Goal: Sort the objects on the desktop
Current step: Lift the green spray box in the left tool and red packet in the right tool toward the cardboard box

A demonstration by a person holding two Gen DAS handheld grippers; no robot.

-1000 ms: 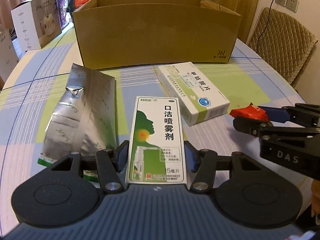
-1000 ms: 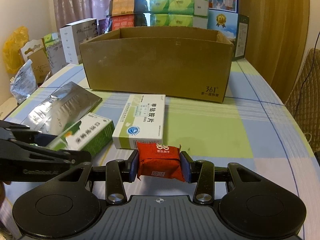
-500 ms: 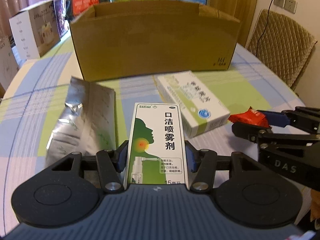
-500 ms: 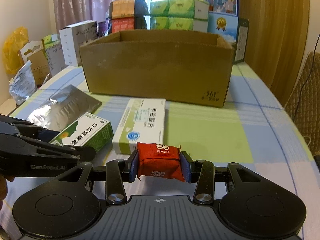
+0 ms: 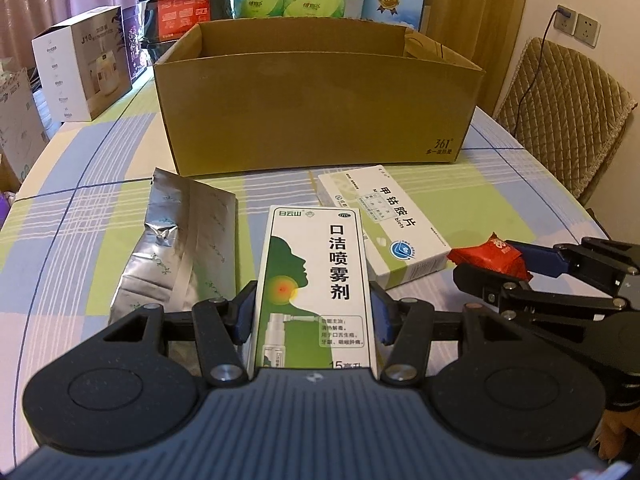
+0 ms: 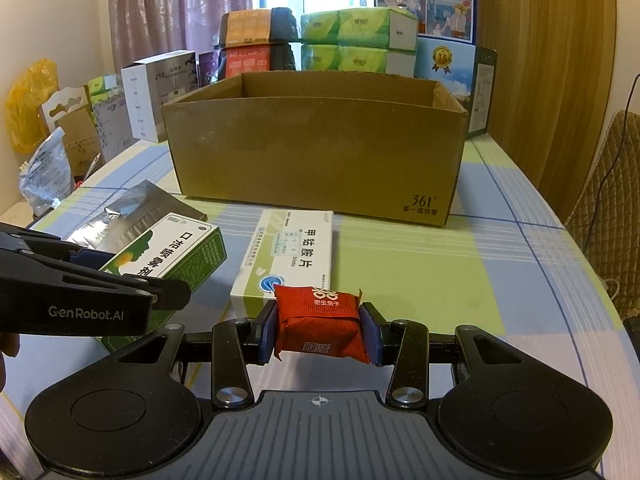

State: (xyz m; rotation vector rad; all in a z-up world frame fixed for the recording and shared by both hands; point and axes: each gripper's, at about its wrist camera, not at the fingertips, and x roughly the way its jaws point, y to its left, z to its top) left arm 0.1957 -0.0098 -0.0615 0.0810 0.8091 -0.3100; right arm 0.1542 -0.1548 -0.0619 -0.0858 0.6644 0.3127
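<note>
Left gripper (image 5: 312, 314) clamped on green-and-white spray box (image 5: 314, 284), raised above table (image 5: 80, 216). Right gripper (image 6: 318, 330) pinching red packet (image 6: 320, 322) (cardboard box (image 6: 320, 160) just ahead).

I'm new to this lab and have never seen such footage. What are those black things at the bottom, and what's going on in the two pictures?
They are hand-held tongs, one in each of a person's hands, each with a camera looking along its fingers. In the left camera's picture, the left tongs grip a green-and-white spray box. In the right camera's picture, the right tongs grip a red snack packet. On the checked tablecloth lie a white tablet box and a silver foil bag. Behind them stands an open cardboard box.
</note>
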